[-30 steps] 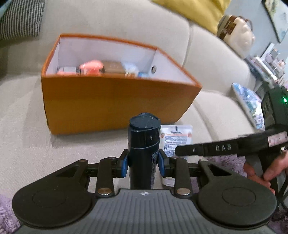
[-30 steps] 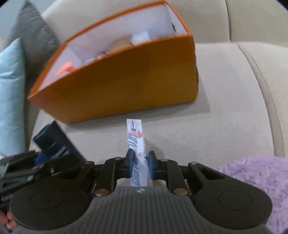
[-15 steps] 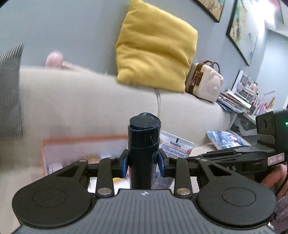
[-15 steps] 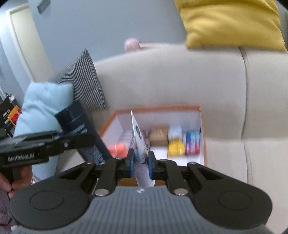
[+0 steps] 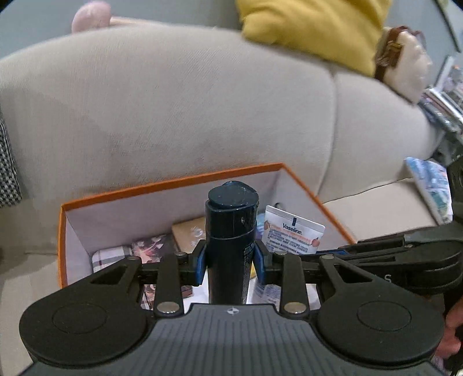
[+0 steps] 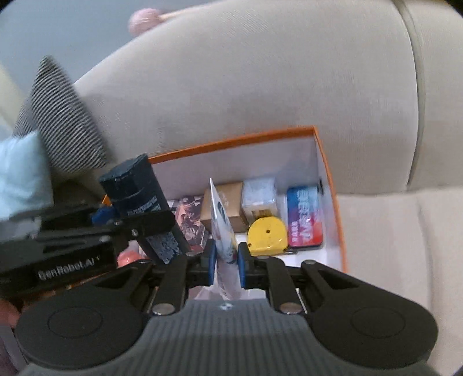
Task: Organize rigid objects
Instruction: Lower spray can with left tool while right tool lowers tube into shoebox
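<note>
My left gripper is shut on a dark blue spray can, held upright above the open orange box. The can also shows in the right wrist view. My right gripper is shut on a flat white Vaseline sachet, held on edge over the same box. The sachet also shows in the left wrist view, just right of the can. The two grippers hang side by side over the box.
The box lies on a beige sofa and holds a yellow tape measure, a brown carton, a blue-red tin and several small packs. A yellow cushion, striped pillow and light blue pillow lie around.
Both grippers rose from the sofa seat in front of the box and moved forward, and now tilt down over its open top, each still holding its object.
</note>
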Tool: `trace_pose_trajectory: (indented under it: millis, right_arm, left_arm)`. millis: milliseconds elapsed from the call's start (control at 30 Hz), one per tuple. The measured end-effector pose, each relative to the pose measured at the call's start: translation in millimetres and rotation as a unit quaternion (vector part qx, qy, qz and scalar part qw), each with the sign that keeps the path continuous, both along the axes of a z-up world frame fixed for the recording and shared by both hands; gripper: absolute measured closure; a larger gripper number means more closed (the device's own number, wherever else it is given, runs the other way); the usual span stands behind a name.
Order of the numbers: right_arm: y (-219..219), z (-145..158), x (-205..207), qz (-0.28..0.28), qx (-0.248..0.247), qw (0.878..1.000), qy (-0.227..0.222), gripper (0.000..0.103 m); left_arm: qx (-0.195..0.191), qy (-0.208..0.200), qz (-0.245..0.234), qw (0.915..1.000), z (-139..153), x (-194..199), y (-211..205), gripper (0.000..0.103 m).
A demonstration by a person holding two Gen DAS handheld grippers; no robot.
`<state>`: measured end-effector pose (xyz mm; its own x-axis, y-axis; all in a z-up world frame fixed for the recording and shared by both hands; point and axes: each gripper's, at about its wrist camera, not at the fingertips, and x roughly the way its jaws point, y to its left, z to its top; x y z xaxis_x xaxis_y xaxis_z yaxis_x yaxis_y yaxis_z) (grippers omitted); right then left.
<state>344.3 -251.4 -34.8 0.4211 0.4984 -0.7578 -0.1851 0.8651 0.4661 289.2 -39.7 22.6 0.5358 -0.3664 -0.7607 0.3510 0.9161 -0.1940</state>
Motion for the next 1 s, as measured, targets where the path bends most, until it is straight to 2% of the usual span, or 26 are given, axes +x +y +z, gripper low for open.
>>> trace_pose_trajectory:
  millis: [133, 400, 567, 767, 1000]
  right_arm:
    - [9, -7, 12, -0.004, 0.005, 1.0, 0.008, 0.087]
    - [12, -21, 26, -0.018, 0.008, 1.0, 0.011, 0.087]
    - [19, -28, 30, -0.008, -0.003, 1.0, -0.008, 0.086]
    - [19, -35, 29, 0.003, -0.004, 1.0, 0.008, 0.086]
    - [17, -37, 21, 0.024, -0.014, 0.999, 0.02, 0.084]
  left_arm:
    - [0.014, 0.02, 0.013, 0.9996, -10, 10, -2, 0.066]
    - [0.009, 0.033, 0.035, 0.9988, -19, 14, 4, 0.067]
    - [0.017, 0.037, 0.028, 0.9988, -21, 22, 2, 0.067]
    - [0.031, 0.057, -0.002, 0.9979, -27, 22, -2, 0.067]
    - [0.043, 0.059, -0.032, 0.9968, -24, 18, -7, 0.065]
